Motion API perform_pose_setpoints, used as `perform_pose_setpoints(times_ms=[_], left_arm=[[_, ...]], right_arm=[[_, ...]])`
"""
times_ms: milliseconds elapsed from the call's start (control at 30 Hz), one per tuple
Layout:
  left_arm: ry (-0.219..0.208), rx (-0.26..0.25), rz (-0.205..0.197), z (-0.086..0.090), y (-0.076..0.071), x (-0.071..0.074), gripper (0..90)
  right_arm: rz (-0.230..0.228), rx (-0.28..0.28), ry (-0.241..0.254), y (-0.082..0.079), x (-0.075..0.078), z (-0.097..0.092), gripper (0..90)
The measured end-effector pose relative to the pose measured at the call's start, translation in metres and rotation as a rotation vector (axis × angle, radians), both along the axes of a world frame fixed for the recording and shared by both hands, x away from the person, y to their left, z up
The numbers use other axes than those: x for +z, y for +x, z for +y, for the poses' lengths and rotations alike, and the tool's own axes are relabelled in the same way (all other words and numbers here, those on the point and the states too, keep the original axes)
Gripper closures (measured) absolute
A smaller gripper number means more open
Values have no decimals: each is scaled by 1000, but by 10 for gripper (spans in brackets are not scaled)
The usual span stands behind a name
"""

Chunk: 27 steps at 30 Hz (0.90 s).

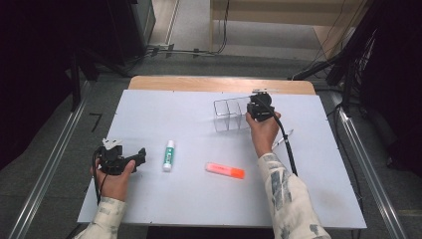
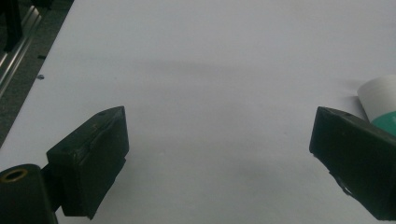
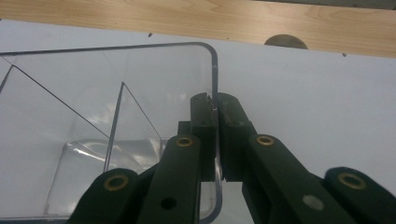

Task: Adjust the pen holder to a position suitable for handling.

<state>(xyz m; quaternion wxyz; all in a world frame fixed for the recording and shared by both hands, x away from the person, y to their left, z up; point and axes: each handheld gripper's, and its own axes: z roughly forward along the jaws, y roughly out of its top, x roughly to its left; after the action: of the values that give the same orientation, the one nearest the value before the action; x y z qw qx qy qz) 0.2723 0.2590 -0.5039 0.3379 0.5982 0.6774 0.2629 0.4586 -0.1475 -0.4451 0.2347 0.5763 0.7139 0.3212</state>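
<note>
Right gripper (image 3: 215, 100) at far right of table (image 1: 149, 199), jaws pinched together on end wall of clear organizer (image 3: 140, 84), one jaw inside the end compartment, one outside. Grip sits on the wall's top edge near the rounded corner. Organizer (image 1: 230, 115) standing upright on white tabletop near far edge, wooden strip (image 3: 233, 23) just beyond it; inner dividers visible, compartments empty as far as seen. Right hand (image 1: 263, 132) reaching in from bottom, cable trailing back along the sleeve. Left gripper (image 1: 142, 155) low over near-left of table, jaws spread wide with nothing between them, bare tabletop in the gap. White and green glue stick (image 1: 169, 155) lying flat just right of left gripper, its end peeking past one jaw in left gripper view (image 2: 379, 100). Orange highlighter (image 1: 225, 170) lying flat further right, well apart from both grippers, nearer the person than organizer.
</note>
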Motion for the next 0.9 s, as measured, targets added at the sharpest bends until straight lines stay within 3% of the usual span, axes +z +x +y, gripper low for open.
perform_pose_setpoints(times_ms=[200,467,900], left_arm=[[0,-2,-5,-1,-1,1,46],[3,-8,-7,-2,-2,2,46],[8,-10,-1,-3,-1,1,46]], right_arm=[[10,-46,14,-22,1,6,845],[16,-64,34,-45,-3,9,846],[35,-72,76,-66,-2,5,830]])
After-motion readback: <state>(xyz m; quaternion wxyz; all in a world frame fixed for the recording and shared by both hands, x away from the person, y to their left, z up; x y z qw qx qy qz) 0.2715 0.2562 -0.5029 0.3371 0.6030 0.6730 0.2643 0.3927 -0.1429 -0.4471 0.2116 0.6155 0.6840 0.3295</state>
